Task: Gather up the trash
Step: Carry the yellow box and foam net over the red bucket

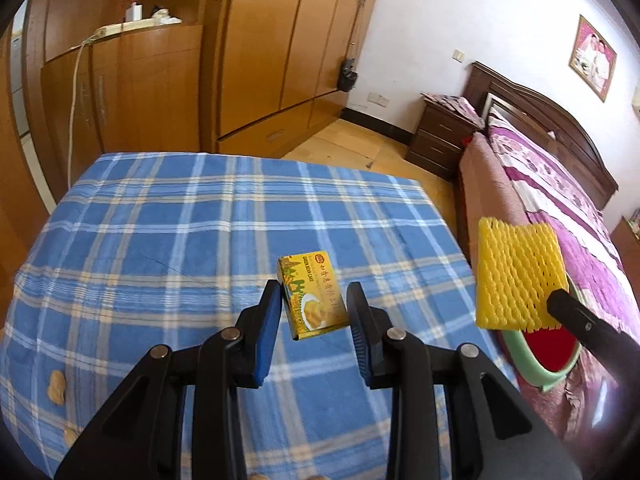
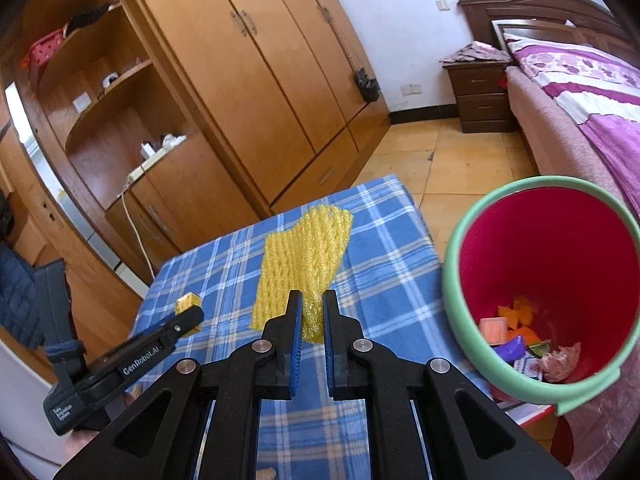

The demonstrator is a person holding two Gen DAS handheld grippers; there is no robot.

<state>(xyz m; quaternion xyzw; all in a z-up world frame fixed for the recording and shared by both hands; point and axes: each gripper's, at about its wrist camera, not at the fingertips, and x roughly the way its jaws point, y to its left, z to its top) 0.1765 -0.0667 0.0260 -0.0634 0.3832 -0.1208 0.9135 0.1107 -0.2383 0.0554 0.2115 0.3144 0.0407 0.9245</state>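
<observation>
Now one box (image 1: pixel 312 296), one foam net (image 2: pixel 306 266), one bin (image 2: pixel 460 280)

I see a table w/ blue plaid cloth (image 1: pixel 160 216); box (image 1: pixel 313 295) and peanuts (image 1: pixel 56 387) lie on it.

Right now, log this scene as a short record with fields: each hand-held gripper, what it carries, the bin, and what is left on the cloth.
left hand-held gripper: open around yellow cake box, no firm contact visible
right hand-held gripper: shut on yellow foam net, held above the table
bin: red inside, green rim, right of the table, already holds scraps
plaid tablecloth: peanuts at near left edge
</observation>
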